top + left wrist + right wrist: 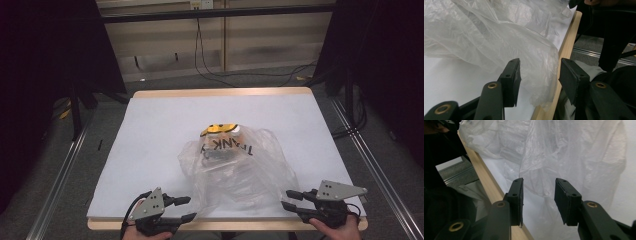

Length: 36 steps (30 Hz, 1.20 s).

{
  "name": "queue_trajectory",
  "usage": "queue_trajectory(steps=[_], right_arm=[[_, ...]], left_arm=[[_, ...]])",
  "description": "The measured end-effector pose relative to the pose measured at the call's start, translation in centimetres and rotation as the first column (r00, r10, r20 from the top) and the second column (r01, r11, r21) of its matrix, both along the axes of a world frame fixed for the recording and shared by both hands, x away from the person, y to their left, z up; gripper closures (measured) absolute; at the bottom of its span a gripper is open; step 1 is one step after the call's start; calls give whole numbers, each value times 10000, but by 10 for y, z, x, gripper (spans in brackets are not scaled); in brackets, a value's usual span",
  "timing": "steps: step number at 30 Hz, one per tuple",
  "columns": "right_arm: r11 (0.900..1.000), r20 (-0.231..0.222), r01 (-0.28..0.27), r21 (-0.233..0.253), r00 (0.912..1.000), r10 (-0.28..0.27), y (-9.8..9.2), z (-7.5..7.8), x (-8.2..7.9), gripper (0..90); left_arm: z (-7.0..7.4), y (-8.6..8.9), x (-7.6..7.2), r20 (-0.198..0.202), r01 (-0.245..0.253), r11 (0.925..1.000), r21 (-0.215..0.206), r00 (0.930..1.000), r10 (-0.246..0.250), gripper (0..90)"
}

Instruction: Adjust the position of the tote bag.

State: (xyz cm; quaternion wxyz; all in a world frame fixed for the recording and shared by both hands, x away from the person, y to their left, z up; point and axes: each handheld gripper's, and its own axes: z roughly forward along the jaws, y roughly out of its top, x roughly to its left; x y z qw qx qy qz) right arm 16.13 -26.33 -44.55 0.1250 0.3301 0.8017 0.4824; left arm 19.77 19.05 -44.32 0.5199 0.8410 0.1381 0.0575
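Now we bracket the plastic bag (235,167) on the counter (165,115) — left claw (186,208) and right claw (289,199) both gaping, bag edge just ahead between them — next, pinch its near hem.

A white-topped table (165,120) stands before black cables (210,70).

Bright even overhead light on the table (150,130), dark surroundings, soft close-up focus.
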Motion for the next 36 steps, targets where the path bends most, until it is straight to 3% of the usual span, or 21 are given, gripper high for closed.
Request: queue_trajectory(steps=[1,7,17,19,24,26,27,28,30,32,33,36], right_arm=[[10000,-26,-68,-28,10000,68,1,0,0,582],[9993,-159,-317,-220,9994,314,4,-2,2,545],[9963,-469,-550,-666,9975,520,13,-7,12,536],[9945,-559,-622,-846,9968,576,16,-9,17,545],[9939,-687,-435,-1011,9970,367,16,-12,21,567],[9920,-947,-414,-1188,9950,302,17,-15,25,595],[9920,-947,-414,-1188,9950,302,17,-15,25,595],[9913,-1002,-454,-1237,9944,330,18,-16,27,653],[9913,-1018,-469,-1231,9942,344,18,-17,28,674],[9908,-1074,-443,-1281,9937,306,18,-17,28,712],[9912,-1028,-457,-1242,9942,330,18,-17,28,814],[9939,-1002,-479,-993,9942,379,16,-15,27,869]], left_arm=[[-1,-3,0,64,70,9998,189,10000,-72,498],[-2,-5,-1,-120,184,9998,49,9998,-184,484],[-8,-15,0,-180,587,9972,462,9982,-579,505],[-10,-17,2,-129,613,9942,881,9981,-604,519],[-15,-19,11,-193,345,9918,1233,9993,-323,538],[-15,-17,13,-247,262,9915,1277,9994,-232,657],[-16,-17,14,-264,279,9924,1198,9993,-250,657],[-16,-17,14,-266,299,9913,1285,9993,-267,753],[-16,-16,14,-259,394,9910,1278,9990,-364,775],[-14,-15,13,-291,445,9915,1225,9987,-412,855],[-13,-14,13,-244,430,9914,1240,9989,-403,855],[-13,-13,13,-393,476,9939,994,9983,-439,872]])
